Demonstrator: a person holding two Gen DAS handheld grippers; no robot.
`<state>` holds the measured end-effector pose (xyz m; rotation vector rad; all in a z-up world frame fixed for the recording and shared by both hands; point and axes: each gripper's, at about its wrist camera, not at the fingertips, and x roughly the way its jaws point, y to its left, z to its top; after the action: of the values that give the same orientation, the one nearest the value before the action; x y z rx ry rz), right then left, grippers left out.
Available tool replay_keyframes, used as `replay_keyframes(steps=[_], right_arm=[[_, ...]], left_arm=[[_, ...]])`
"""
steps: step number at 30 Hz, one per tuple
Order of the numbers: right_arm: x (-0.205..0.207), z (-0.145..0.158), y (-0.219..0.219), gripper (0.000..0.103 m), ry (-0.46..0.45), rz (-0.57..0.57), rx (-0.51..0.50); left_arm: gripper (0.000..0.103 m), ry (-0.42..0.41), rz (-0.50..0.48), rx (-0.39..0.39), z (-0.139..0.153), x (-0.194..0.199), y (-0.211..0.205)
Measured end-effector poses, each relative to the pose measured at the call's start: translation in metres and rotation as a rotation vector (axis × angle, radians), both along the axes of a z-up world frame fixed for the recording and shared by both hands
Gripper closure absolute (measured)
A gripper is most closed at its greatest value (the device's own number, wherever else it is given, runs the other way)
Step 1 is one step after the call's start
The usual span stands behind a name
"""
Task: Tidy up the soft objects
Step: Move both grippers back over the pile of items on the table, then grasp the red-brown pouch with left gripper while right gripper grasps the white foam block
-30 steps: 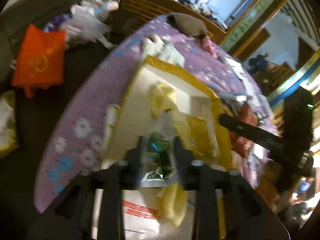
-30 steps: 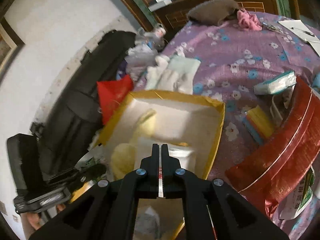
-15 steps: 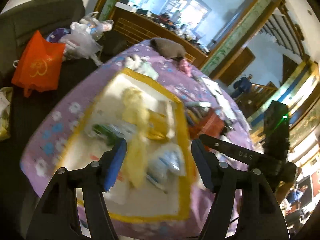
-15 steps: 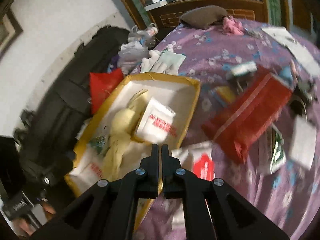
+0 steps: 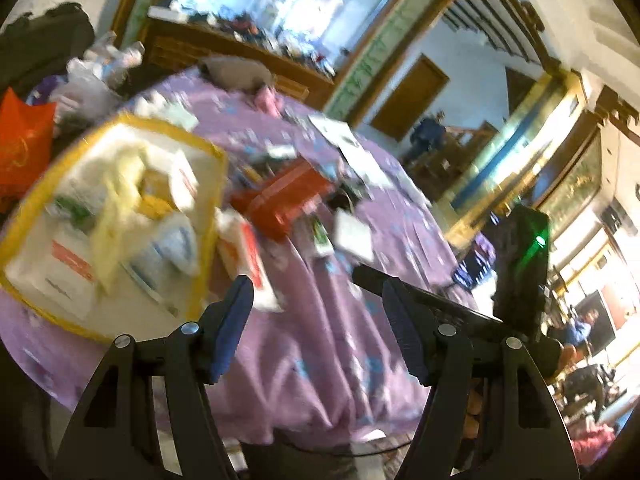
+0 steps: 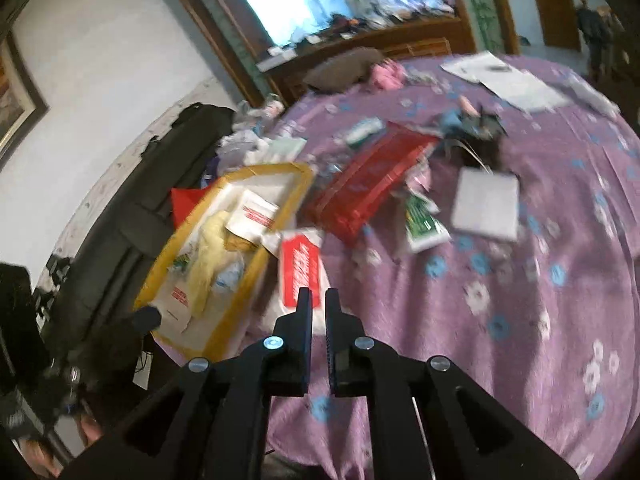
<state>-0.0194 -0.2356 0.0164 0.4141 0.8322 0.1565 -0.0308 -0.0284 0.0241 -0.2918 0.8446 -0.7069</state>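
Observation:
A yellow-rimmed white box [image 5: 208,152] [image 6: 298,190] sits at the left of a round table with a purple flowered cloth [image 5: 320,340] [image 6: 520,280]. It holds soft packets and a pale yellow cloth [image 5: 116,208] [image 6: 208,256]. My left gripper [image 5: 318,304] is open and empty, above the table's near edge, right of the box. My right gripper [image 6: 316,296] is nearly shut with a thin gap and holds nothing; it is just short of a red-and-white packet [image 6: 300,268] [image 5: 244,256] lying beside the box.
A red bag [image 6: 372,184] [image 5: 280,200], a green-and-white packet [image 6: 420,224], a white square pack [image 6: 486,204], papers [image 6: 512,80] and a brown cushion [image 6: 340,68] lie on the table. An orange bag [image 5: 24,148] and dark luggage [image 6: 132,216] stand left of it.
My left gripper has opened, let a green packet go into the box, and drawn back to the right. My right gripper has pulled back from over the box; both views are blurred by motion.

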Motion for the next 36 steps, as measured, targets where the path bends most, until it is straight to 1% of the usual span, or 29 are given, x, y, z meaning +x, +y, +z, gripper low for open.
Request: replay_keyframes(steps=[2,4,5,6,8,10,11,12,14,16,18,19,21,22,23,25,26,27,28,29,30,32,34,36], right_arm=[[-0.002,-0.008,0.001,0.099,0.036,0.025,-0.018],[-0.002,-0.023,0.004,0.099,0.084,0.048,-0.095],[-0.001,-0.032,0.003,0.099,0.114,0.053,-0.126],[-0.002,-0.039,-0.001,0.099,0.136,0.045,-0.144],[0.003,-0.058,-0.016,0.099,0.182,-0.007,-0.182],[0.007,-0.07,-0.027,0.099,0.197,-0.038,-0.184],[0.008,-0.075,-0.032,0.101,0.204,-0.049,-0.184],[0.008,-0.076,-0.035,0.1,0.181,-0.051,-0.174],[0.01,-0.078,-0.038,0.1,0.172,-0.045,-0.17],[0.009,-0.081,-0.04,0.1,0.153,-0.036,-0.167],[0.006,-0.083,-0.044,0.1,0.134,-0.035,-0.134],[0.001,-0.087,-0.052,0.1,0.106,-0.052,-0.07],[-0.007,-0.093,-0.062,0.1,0.058,-0.07,0.013],[-0.01,-0.097,-0.068,0.1,0.043,-0.067,0.061],[-0.013,-0.1,-0.075,0.1,0.046,-0.067,0.116],[-0.014,-0.102,-0.084,0.1,0.068,-0.063,0.188],[-0.012,-0.101,-0.086,0.1,0.086,-0.058,0.198],[-0.012,-0.096,-0.084,0.099,0.097,-0.057,0.167],[-0.01,-0.087,-0.081,0.099,0.082,-0.061,0.076],[-0.009,-0.08,-0.079,0.096,0.063,-0.062,0.04],[-0.008,-0.072,-0.08,0.096,0.037,-0.059,0.02],[0.002,-0.059,-0.091,0.096,0.001,-0.058,0.057],[0.014,-0.052,-0.103,0.096,-0.022,-0.059,0.09],[0.025,-0.049,-0.114,0.095,-0.038,-0.071,0.1]], left_arm=[[0.035,0.017,-0.025,-0.011,-0.001,-0.01,-0.007],[0.035,0.022,-0.044,-0.006,-0.002,-0.015,-0.015],[0.035,0.017,-0.057,0.01,-0.004,-0.018,-0.023],[0.035,0.017,-0.064,0.025,-0.005,-0.02,-0.028],[0.035,0.025,-0.092,0.062,-0.013,-0.021,-0.041],[0.035,0.028,-0.1,0.071,-0.02,-0.021,-0.045],[0.035,0.031,-0.098,0.074,-0.024,-0.02,-0.045],[0.035,0.038,-0.097,0.064,-0.028,-0.018,-0.044],[0.035,0.059,-0.09,0.03,-0.036,-0.01,-0.041],[0.035,0.083,-0.076,0.025,-0.042,-0.001,-0.04],[0.035,0.091,-0.067,0.003,-0.047,0.006,-0.038],[0.035,0.095,-0.06,-0.01,-0.048,0.009,-0.036],[0.035,0.109,-0.047,-0.032,-0.052,0.019,-0.035],[0.035,0.117,-0.042,-0.029,-0.053,0.023,-0.037],[0.035,0.123,-0.038,-0.01,-0.054,0.029,-0.041],[0.035,0.124,-0.038,0.023,-0.055,0.038,-0.049],[0.035,0.125,-0.04,0.05,-0.055,0.045,-0.057],[0.035,0.124,-0.04,0.063,-0.054,0.047,-0.06],[0.035,0.124,-0.041,0.071,-0.054,0.052,-0.064],[0.035,0.126,-0.042,0.076,-0.054,0.058,-0.067],[0.035,0.132,-0.037,0.084,-0.054,0.066,-0.071],[0.035,0.136,-0.033,0.096,-0.051,0.082,-0.078],[0.035,0.124,-0.023,0.112,-0.049,0.094,-0.086],[0.035,0.119,-0.012,0.12,-0.046,0.11,-0.095]])
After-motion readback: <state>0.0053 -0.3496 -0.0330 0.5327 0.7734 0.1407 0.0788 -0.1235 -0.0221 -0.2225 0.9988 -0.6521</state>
